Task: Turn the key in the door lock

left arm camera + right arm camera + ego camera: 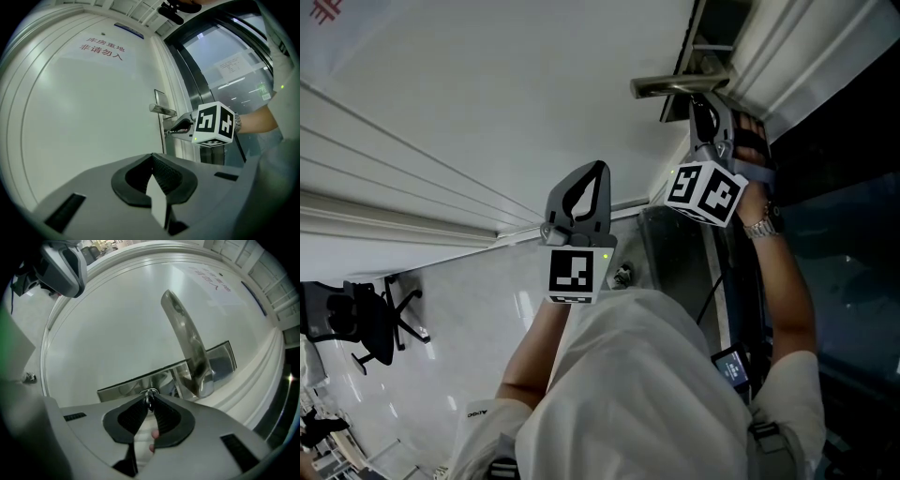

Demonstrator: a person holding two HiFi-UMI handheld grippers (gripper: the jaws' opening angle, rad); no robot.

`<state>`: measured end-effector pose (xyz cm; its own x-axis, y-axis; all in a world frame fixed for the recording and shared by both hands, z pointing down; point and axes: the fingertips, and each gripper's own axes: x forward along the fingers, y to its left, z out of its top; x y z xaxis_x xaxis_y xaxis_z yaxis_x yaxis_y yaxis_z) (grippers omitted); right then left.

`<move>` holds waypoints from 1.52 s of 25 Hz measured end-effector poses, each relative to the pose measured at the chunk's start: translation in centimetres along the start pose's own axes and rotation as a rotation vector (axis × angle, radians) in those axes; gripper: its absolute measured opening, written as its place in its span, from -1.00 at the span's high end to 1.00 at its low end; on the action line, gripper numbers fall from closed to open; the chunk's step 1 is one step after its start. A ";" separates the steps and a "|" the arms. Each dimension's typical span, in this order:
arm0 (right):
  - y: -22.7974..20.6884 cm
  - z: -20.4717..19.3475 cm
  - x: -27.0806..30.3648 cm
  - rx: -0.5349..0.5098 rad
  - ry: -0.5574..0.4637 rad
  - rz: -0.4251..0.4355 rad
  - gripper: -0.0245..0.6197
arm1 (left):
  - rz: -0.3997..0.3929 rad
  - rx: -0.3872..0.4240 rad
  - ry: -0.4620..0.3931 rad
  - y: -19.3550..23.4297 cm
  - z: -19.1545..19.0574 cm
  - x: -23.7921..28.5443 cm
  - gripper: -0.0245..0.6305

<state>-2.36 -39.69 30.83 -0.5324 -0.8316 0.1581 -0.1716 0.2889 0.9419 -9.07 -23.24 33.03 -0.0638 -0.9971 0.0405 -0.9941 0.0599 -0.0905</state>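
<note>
The white door (487,103) carries a metal lever handle (187,348) on a steel lock plate (126,387). Just under the handle, my right gripper (150,398) has its tips closed on the small metal key (150,393) that sits in the lock. In the head view the right gripper (705,108) reaches up beneath the handle (675,86). The left gripper view shows the right gripper (171,132) pointing at the door's edge. My left gripper (598,167) hangs away from the door, jaws together and nothing in them (152,157).
A dark glass panel with a metal frame (844,187) stands right of the door. A red-lettered notice (101,48) is stuck high on the door. An office chair (370,323) stands on the glossy floor at the left. The person's torso fills the lower middle.
</note>
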 end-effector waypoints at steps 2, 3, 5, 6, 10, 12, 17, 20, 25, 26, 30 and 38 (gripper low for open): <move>-0.1 -0.1 0.0 0.030 -0.004 -0.019 0.86 | -0.002 0.000 0.012 -0.1 -0.4 0.0 0.91; -0.1 -0.1 0.0 0.050 -0.006 -0.026 0.86 | -0.003 0.000 0.018 -0.1 -0.6 0.0 0.91; -0.2 -0.1 -0.1 0.111 -0.009 -0.028 0.87 | -0.004 0.000 0.027 -0.1 -0.8 0.0 0.91; -0.3 -0.1 -0.1 0.158 -0.010 -0.023 0.87 | -0.004 0.001 0.029 -0.1 -0.9 0.0 0.91; -0.8 0.0 -0.1 0.435 -0.019 0.025 0.89 | -0.006 0.005 0.030 -0.3 -0.7 0.0 0.91; -1.0 -0.1 -0.2 0.608 -0.023 0.062 0.89 | -0.008 0.009 0.033 -0.5 -0.7 0.0 0.91; -1.2 -0.5 0.1 1.074 -0.057 0.173 0.89 | -0.013 0.011 0.040 -0.9 -1.0 -0.1 0.91; -1.2 -0.8 0.1 1.386 -0.076 0.251 0.89 | -0.014 0.014 0.040 -1.0 -1.0 -0.2 0.91; -1.2 -1.3 0.2 1.849 -0.102 0.367 0.89 | -0.011 0.014 0.039 -1.1 -1.0 -0.5 0.91; -1.2 -1.3 0.2 1.917 -0.106 0.383 0.89 | -0.010 0.014 0.041 -1.1 -1.0 -0.6 0.91; -1.1 -1.5 0.2 2.151 -0.100 0.422 0.89 | -0.003 0.011 0.043 -0.9 -1.2 -0.9 0.91; -0.9 -0.8 -0.3 2.091 -0.123 0.501 0.87 | 0.007 0.006 0.043 -0.7 -1.4 -1.4 0.91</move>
<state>-1.43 -40.10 30.20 -0.8332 -0.5379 0.1282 -0.4122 0.4498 -0.7923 -8.44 -21.78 34.40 -0.0744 -0.9938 0.0827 -0.9931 0.0662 -0.0972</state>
